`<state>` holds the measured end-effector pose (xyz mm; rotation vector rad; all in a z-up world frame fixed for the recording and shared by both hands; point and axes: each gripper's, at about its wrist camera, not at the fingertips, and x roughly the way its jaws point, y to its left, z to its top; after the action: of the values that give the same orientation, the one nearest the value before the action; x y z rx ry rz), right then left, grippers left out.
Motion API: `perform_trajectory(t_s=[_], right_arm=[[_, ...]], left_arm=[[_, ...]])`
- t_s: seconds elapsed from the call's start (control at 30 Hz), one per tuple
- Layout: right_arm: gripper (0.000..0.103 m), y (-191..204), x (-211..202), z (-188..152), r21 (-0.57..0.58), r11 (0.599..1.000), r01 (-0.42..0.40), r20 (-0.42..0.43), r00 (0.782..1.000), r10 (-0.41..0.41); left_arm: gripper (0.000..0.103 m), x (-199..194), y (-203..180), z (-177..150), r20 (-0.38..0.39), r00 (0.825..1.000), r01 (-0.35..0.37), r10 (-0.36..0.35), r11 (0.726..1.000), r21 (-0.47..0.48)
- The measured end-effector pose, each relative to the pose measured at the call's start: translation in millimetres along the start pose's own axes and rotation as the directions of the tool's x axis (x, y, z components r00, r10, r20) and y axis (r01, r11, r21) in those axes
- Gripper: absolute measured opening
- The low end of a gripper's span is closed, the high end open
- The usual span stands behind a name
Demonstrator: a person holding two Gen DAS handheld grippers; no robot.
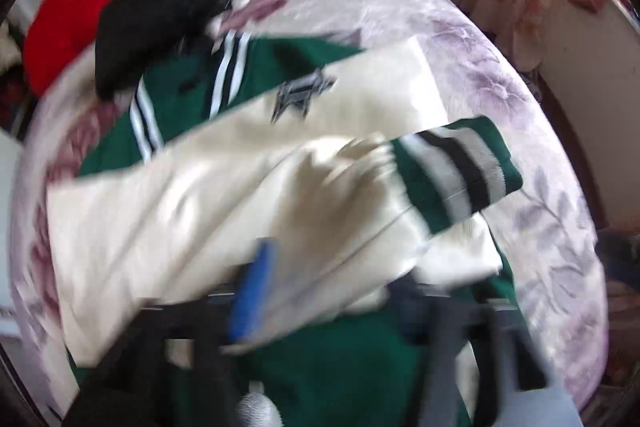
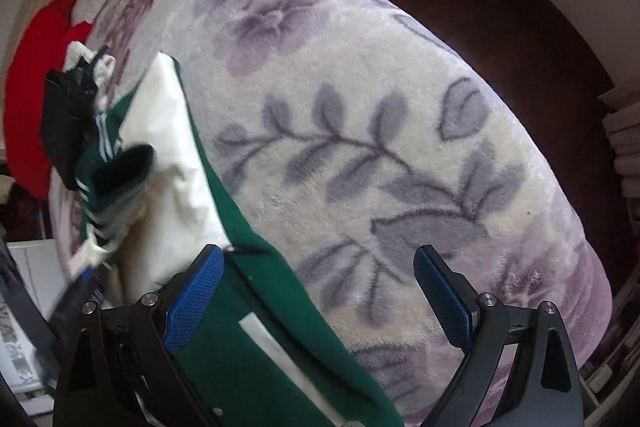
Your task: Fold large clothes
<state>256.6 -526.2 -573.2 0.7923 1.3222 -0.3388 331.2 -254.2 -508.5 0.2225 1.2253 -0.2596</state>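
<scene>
I have the green-and-cream jacket (image 1: 280, 155) lying sleeves-folded on the bed (image 2: 360, 107), near its left edge. My left gripper (image 1: 340, 291) is spread and blurred above a cream sleeve; my right gripper (image 2: 320, 291) is spread, empty, over the green hem. It looks soft, bulky and likely slick, so I'd pinch the ribbed hem or cuff.
</scene>
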Motion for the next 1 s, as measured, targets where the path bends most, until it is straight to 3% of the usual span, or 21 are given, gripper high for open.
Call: perform_trajectory(t_s=[0.03, 0.1, 0.23, 0.37, 0.4, 0.43, 0.47, 0.5, 0.6, 0.7, 0.8, 0.87, 0.93, 1.0], right_arm=[[0.097, 3, -3, 5, -0.001, 0.999, -0.041, -0.007, 0.999, 0.041], [0.097, 23, -1, 14, -0.009, 0.993, -0.118, -0.026, 0.993, 0.118], [0.097, 80, 24, 30, -0.079, 0.967, -0.243, -0.086, 0.968, 0.236], [0.097, 140, 69, 37, -0.205, 0.956, -0.209, -0.169, 0.97, 0.176], [0.092, 156, 82, 37, -0.248, 0.95, -0.189, -0.196, 0.97, 0.142], [0.035, 171, 91, 34, -0.286, 0.942, -0.178, -0.207, 0.971, 0.12], [0.004, 179, 91, 32, -0.313, 0.935, -0.168, -0.188, 0.976, 0.112], [0.003, 195, 84, 28, -0.369, 0.925, -0.086, -0.12, 0.992, 0.045], [0.003, 217, 47, 26, -0.409, 0.908, -0.086, 0.019, 0.995, 0.103], [0.003, 213, 23, 38, -0.352, 0.933, -0.07, 0.097, 0.989, 0.111], [0.003, 196, 42, 53, -0.285, 0.958, -0.022, 0.069, 0.997, 0.044], [0.003, 183, 76, 63, -0.276, 0.96, 0.038, -0.011, 0.999, -0.043], [0.009, 176, 96, 63, -0.276, 0.959, 0.069, -0.079, 0.992, -0.094], [0.023, 170, 96, 63, -0.225, 0.974, 0.033, -0.147, 0.987, -0.068]], left_arm=[[0.091, -6, 8, -7, -0.005, 1.0, 0.013, -0.013, 1.0, -0.027], [0.091, -22, 30, -30, -0.006, 1.0, 0.002, -0.002, 0.997, -0.081], [0.091, -39, 89, -65, -0.029, 0.99, -0.142, 0.139, 0.972, -0.186], [0.091, -44, 155, -92, -0.083, 0.96, -0.28, 0.268, 0.905, -0.321], [0.091, -43, 174, -98, -0.111, 0.947, -0.321, 0.301, 0.879, -0.353], [0.091, -41, 190, -101, -0.128, 0.94, -0.341, 0.317, 0.862, -0.375], [0.091, -41, 204, -103, -0.136, 0.935, -0.355, 0.329, 0.845, -0.4], [0.091, -42, 220, -106, -0.136, 0.928, -0.371, 0.347, 0.824, -0.428], [0.091, -40, 246, -96, -0.124, 0.919, -0.387, 0.375, 0.793, -0.471], [0.091, -24, 262, -78, -0.117, 0.91, -0.403, 0.398, 0.782, -0.476], [0.091, 14, 279, -65, -0.17, 0.904, -0.425, 0.392, 0.781, -0.459], [0.091, 40, 290, -63, -0.223, 0.902, -0.432, 0.371, 0.791, -0.433], [0.093, 55, 296, -65, -0.253, 0.899, -0.435, 0.358, 0.798, -0.416], [0.093, 42, 294, -67, -0.23, 0.904, -0.427, 0.361, 0.803, -0.417]])
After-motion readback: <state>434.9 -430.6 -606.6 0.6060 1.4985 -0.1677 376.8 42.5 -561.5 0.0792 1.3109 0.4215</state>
